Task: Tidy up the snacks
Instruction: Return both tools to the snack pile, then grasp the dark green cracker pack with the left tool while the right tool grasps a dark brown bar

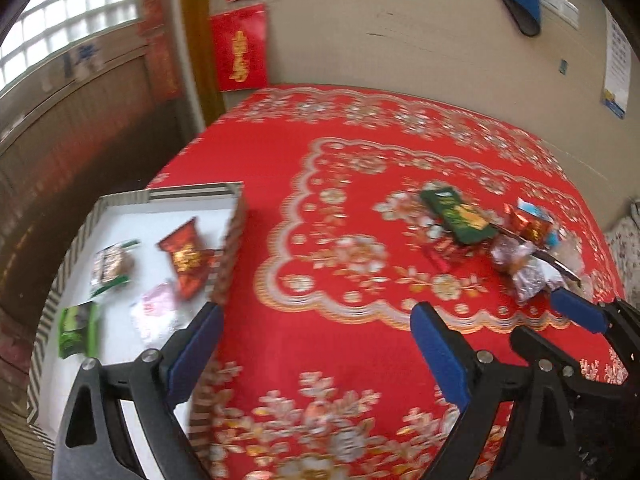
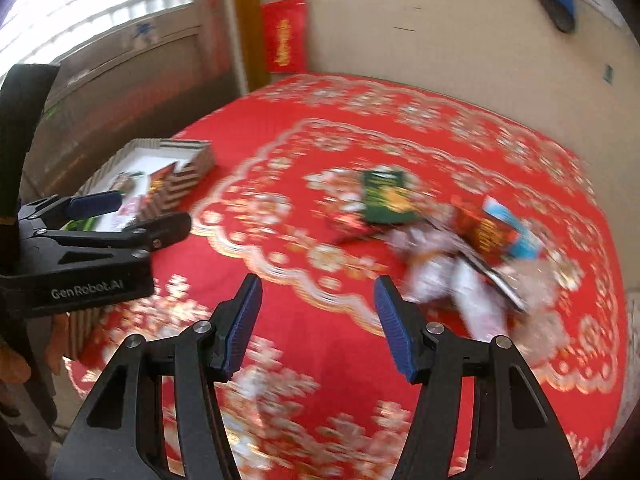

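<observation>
Left wrist view shows the left gripper point(image 1: 316, 328) with jaws wide and empty beside the box point(image 1: 234, 236), which already holds 4 or so snacks. The right gripper point(image 2: 318, 304), jaws wide and empty, faces the snack pile point(image 2: 440, 232) on the table point(image 2: 320, 140). Likely next: reach in and close on 1 packet. Blur smears the pile; separate packets are hard to tell.

Right gripper point(image 2: 318, 320) spread wide over red floral tablecloth point(image 2: 304, 320), blurred snack pile point(image 2: 452, 236) ahead at right, left gripper point(image 2: 132, 216) (jaw gap unclear) beside striped box point(image 2: 188, 172)
</observation>
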